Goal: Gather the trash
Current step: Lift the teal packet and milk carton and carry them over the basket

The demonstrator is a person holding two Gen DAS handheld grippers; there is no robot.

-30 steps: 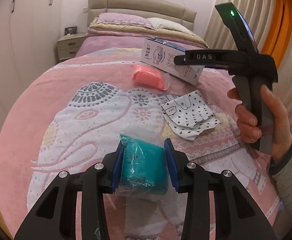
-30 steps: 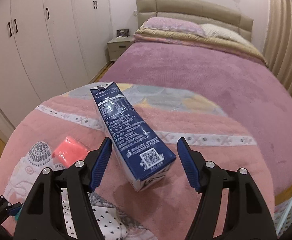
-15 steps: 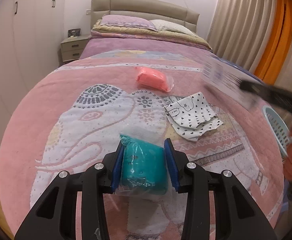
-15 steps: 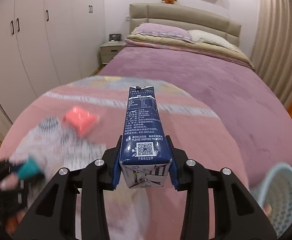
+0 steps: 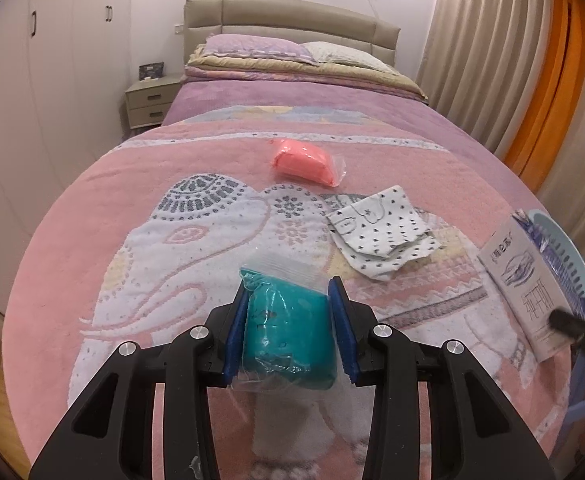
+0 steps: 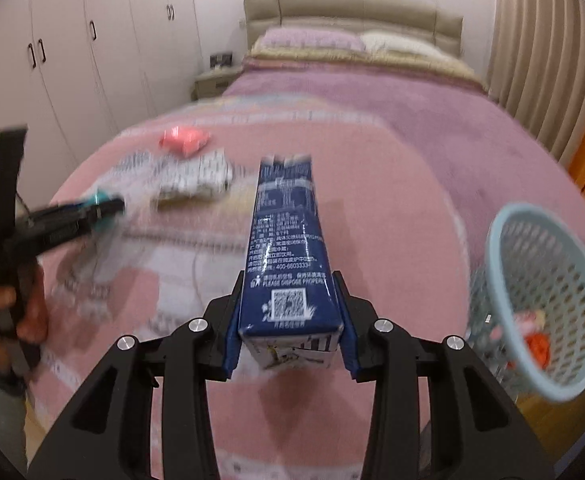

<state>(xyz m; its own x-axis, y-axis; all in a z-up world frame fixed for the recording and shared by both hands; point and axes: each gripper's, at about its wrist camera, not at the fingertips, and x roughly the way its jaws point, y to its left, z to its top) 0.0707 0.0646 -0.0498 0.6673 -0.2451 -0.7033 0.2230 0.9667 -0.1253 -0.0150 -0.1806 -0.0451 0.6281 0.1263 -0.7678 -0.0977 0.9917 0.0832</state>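
**A:** What are you carrying right now?

**B:** Your right gripper [image 6: 288, 320] has its jaws pressed on the sides of a dark blue drink carton [image 6: 286, 256], gripped near its base, so the long body sticks out ahead of the jaws. Your left gripper [image 5: 288, 332] has its jaws closed on a teal packet in clear wrap [image 5: 284, 336], low over the pink elephant blanket [image 5: 132, 264] on the bed.

**A:** Where is the bin?

**B:** The pale blue mesh basket [image 6: 540, 296] stands off the blanket's right edge, just right of the carton. It already holds something red and orange. Its mouth tilts toward you.

**A:** How should you finish this step?

**B:** Bring the carton's far end over the basket's mouth before you let go; because it juts forward, it could catch the rim and tip out. Lower it in nose first, then widen the jaws.

**A:** What remains?

**B:** Left of the basket on the blanket lie a dotted white wrapper [image 5: 380, 236] and, beyond it, a coral-pink packet [image 5: 304, 162]. The teal packet probably goes in next.
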